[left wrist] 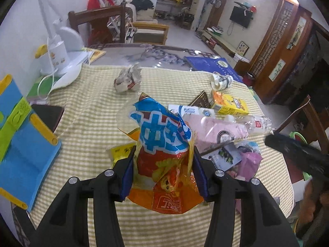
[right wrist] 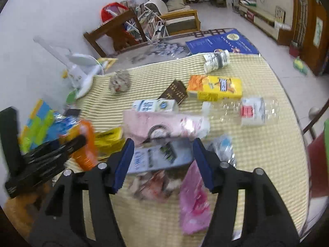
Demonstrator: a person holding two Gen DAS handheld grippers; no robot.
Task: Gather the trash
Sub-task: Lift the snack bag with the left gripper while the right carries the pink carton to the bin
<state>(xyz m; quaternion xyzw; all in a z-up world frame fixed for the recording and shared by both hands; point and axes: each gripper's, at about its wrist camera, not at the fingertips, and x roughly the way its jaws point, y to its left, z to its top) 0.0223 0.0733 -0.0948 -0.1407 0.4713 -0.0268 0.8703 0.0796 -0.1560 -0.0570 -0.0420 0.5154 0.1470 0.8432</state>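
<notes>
My left gripper [left wrist: 163, 150] is shut on an orange and blue snack bag [left wrist: 164, 144] and holds it above the checked tablecloth [left wrist: 92, 103]. The bag shows blurred in the right wrist view [right wrist: 84, 144]. My right gripper [right wrist: 162, 144] is open above a grey-blue packet [right wrist: 158, 156], touching nothing. Trash lies around it: a pink wrapper [right wrist: 164, 123], a pink plastic bag [right wrist: 193, 201], a clear bottle [right wrist: 246, 111], a white milk carton [right wrist: 156, 105], a yellow box [right wrist: 216, 88], a paper cup [right wrist: 216, 59] and crumpled paper [right wrist: 120, 81].
A blue and green toy stand [left wrist: 18, 135] and a dark phone [left wrist: 48, 115] lie at the left. A white desk lamp [left wrist: 61, 47] stands at the back left. A blue book [left wrist: 213, 65] lies at the far edge. Wooden chairs [left wrist: 98, 26] stand beyond the table.
</notes>
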